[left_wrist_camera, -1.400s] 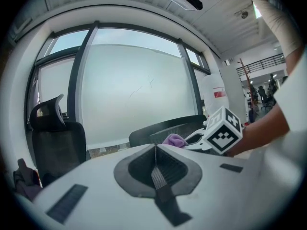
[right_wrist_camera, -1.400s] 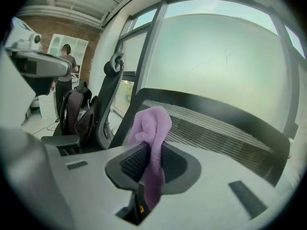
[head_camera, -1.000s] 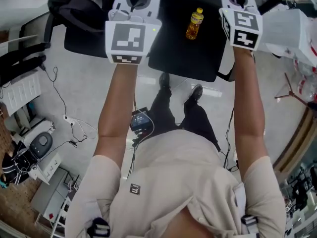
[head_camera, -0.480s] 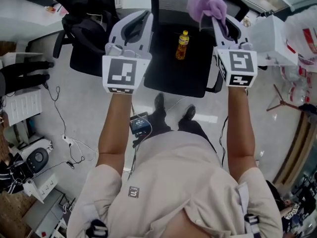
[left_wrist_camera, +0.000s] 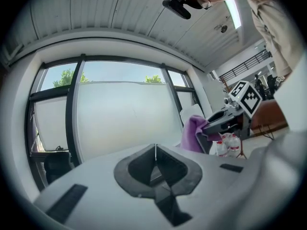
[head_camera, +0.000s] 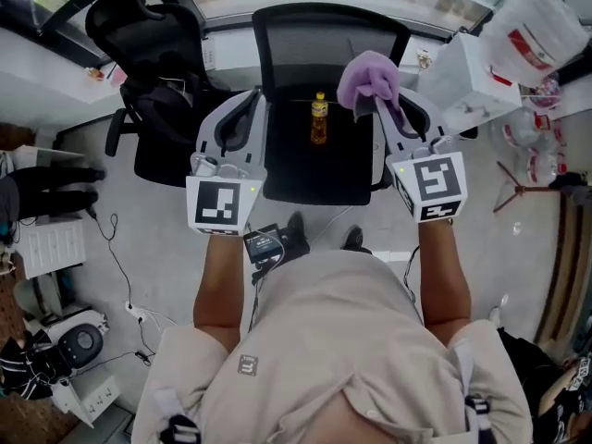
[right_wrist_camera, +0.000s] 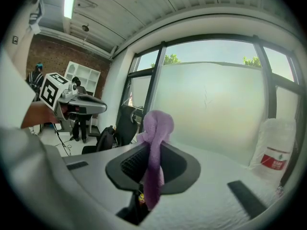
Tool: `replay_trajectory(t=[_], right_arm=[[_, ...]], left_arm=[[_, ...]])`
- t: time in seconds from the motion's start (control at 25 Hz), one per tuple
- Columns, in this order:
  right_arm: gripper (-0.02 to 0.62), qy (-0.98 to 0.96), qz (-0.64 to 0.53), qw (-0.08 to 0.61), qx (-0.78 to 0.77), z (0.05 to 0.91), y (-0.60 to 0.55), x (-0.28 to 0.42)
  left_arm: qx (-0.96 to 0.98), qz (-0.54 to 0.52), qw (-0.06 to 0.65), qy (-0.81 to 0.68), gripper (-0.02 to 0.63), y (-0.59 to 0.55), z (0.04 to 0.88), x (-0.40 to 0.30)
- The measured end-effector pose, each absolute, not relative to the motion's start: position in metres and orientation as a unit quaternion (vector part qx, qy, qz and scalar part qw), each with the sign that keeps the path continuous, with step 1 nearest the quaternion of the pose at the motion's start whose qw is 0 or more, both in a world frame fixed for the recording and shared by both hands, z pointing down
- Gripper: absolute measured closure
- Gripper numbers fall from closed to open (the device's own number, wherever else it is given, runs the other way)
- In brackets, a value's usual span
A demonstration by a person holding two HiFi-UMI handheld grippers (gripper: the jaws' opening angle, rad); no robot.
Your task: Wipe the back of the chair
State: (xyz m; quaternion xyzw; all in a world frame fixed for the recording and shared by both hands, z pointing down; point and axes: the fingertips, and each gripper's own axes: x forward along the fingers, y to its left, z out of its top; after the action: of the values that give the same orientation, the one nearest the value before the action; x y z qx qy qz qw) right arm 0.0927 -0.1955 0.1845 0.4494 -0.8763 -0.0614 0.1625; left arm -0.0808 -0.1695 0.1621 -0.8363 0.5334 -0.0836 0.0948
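Right claw (head_camera: pixel 381 107) pinches purple cloth (head_camera: pixel 368 80): soft, light, floppy; grip mid-fold good. Left claw (head_camera: pixel 250 102) closed, empty. Chair back (head_camera: pixel 319 40) far, looks mesh, likely flexes; press lightly.

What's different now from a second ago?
Both grippers sit lower in the head view, and the whole chair back has come into sight. The purple cloth, cut off at the top edge before, now shows in full. Unchanged: right gripper shut on the cloth, left gripper shut and empty, bottle on the seat.
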Motion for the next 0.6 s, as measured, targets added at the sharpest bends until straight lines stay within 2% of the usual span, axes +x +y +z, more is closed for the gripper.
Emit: replay_trajectory(t=[0.6], right_arm=[[0.548,-0.865,-0.07,0.152,0.472,0.164,-0.124,0.149]], left_arm=[[-0.862,-0.079,0.106,0.49,0.595,-0.117,0.16,-0.024]])
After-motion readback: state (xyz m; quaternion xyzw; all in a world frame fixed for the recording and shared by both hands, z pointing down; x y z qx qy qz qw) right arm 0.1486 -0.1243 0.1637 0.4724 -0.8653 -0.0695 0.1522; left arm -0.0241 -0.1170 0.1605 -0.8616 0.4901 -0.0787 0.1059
